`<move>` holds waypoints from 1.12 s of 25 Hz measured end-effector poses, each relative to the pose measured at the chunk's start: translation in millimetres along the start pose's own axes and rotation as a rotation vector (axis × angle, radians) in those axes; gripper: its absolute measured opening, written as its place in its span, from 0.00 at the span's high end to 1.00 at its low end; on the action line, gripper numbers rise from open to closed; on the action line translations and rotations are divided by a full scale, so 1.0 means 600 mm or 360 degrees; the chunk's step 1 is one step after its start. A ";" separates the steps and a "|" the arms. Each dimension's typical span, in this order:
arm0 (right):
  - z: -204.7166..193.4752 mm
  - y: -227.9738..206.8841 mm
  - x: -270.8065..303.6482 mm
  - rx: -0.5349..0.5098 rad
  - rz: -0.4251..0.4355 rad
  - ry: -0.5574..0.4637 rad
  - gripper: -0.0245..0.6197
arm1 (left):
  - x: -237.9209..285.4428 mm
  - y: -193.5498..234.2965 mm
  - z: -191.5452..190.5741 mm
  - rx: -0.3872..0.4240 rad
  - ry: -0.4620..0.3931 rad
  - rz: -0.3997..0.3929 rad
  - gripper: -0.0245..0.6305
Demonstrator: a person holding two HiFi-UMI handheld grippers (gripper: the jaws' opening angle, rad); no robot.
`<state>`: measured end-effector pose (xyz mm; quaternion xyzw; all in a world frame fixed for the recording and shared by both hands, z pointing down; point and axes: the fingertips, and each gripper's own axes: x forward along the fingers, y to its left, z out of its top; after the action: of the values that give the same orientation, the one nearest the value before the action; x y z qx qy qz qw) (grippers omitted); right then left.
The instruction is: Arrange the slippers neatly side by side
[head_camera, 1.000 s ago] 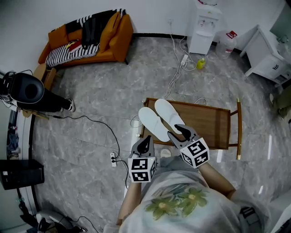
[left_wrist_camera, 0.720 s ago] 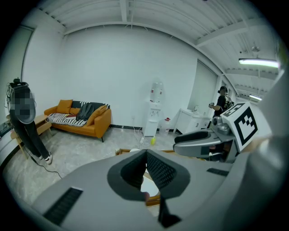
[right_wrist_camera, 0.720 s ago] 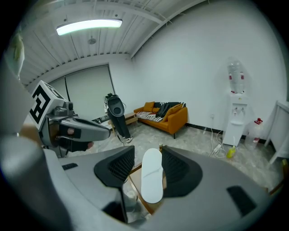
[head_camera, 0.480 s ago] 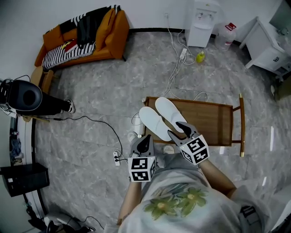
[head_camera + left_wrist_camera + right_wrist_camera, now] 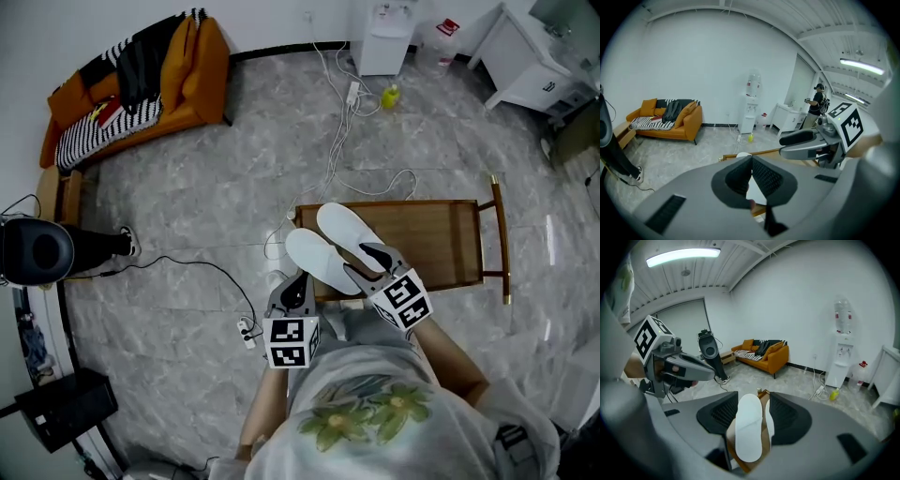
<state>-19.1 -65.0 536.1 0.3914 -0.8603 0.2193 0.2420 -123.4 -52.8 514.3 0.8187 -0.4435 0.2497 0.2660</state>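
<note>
Two white slippers lie slantwise at the left end of the wooden surface. The left slipper is nearest the surface's left edge, and the right slipper lies close alongside it, toward the surface's middle. The right claw hangs over the surface's near edge at the slippers' near ends. Its jaws are released and have just been widening, with the left slipper framed between them and neither pad pressing on it. The left claw sits just off the surface's near-left corner, clenched, its jaw tips together.
</note>
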 end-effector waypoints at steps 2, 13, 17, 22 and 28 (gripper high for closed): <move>-0.007 -0.007 0.010 -0.0004 -0.0025 0.0043 0.66 | 0.009 0.005 0.002 0.0006 0.0021 -0.0032 0.94; -0.065 -0.050 0.083 -0.0040 -0.0036 0.0254 0.66 | 0.064 0.031 -0.016 0.0053 0.0150 -0.0144 0.94; -0.093 -0.058 0.107 -0.0055 -0.0040 0.0318 0.66 | 0.083 0.033 -0.024 0.0079 0.0181 -0.0176 0.94; -0.121 -0.077 0.125 -0.0068 -0.0061 0.0392 0.65 | 0.108 0.035 -0.031 0.0103 0.0212 -0.0203 0.94; -0.153 -0.101 0.146 -0.0099 -0.0101 0.0451 0.65 | 0.126 0.036 -0.054 0.0085 0.0280 -0.0237 0.94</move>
<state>0.4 -98.9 671.1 0.3758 -0.8112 0.2380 0.3796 -110.9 -86.5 591.5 0.8311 -0.3494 0.3119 0.2998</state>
